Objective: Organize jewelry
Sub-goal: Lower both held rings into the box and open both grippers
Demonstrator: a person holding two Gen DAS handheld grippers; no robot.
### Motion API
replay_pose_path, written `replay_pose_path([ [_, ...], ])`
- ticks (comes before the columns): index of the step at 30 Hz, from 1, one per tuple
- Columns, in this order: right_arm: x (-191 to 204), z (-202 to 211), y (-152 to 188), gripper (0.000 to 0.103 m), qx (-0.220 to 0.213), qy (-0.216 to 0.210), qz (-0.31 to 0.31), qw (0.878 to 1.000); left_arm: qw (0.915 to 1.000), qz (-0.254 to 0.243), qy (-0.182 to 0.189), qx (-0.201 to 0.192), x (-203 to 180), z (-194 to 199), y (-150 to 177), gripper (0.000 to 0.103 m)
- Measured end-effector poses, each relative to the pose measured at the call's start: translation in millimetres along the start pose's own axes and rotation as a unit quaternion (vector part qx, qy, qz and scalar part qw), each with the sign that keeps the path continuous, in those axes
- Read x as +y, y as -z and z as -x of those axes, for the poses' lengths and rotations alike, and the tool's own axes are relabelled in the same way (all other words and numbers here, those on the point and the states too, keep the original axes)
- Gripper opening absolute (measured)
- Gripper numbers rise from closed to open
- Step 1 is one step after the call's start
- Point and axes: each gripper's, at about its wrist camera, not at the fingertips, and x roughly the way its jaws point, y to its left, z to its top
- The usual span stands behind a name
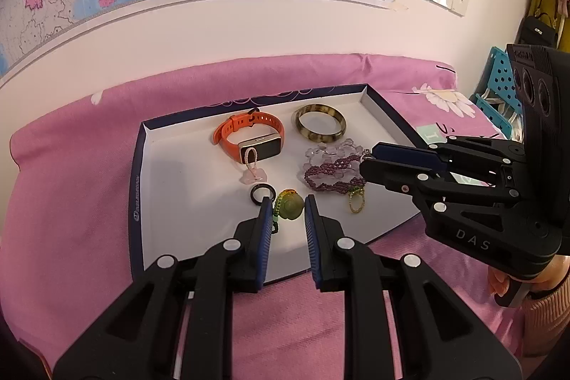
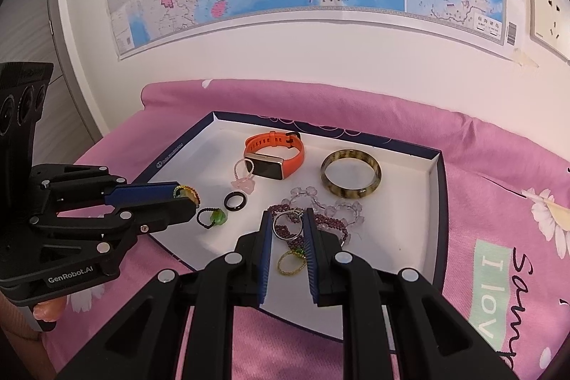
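your left gripper (image 1: 286, 207) is closed on a green bead charm (image 1: 290, 204) and your right gripper (image 2: 288, 224) on a silver ring (image 2: 286, 226), both just over the tray (image 2: 433, 166). the orange watch (image 1: 249, 138), bangle (image 1: 320, 123), black ring (image 1: 262, 194), purple bead bracelet (image 1: 333, 174) and yellow bead loop (image 1: 356, 202) lie loose on the tray floor, so you look early in the sorting. the clear bead strand (image 2: 338, 211) tangles with the purple one, and you can't make out where pieces should go.
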Motion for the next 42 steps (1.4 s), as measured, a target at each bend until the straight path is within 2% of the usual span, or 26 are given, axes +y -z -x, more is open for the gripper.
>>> replay_pose_path([
  [42, -4, -12, 0, 0.016, 0.014, 0.003, -0.010, 1.000, 0.9997, 0.012, -0.007, 0.021, 5, -18, -1, 0.019],
])
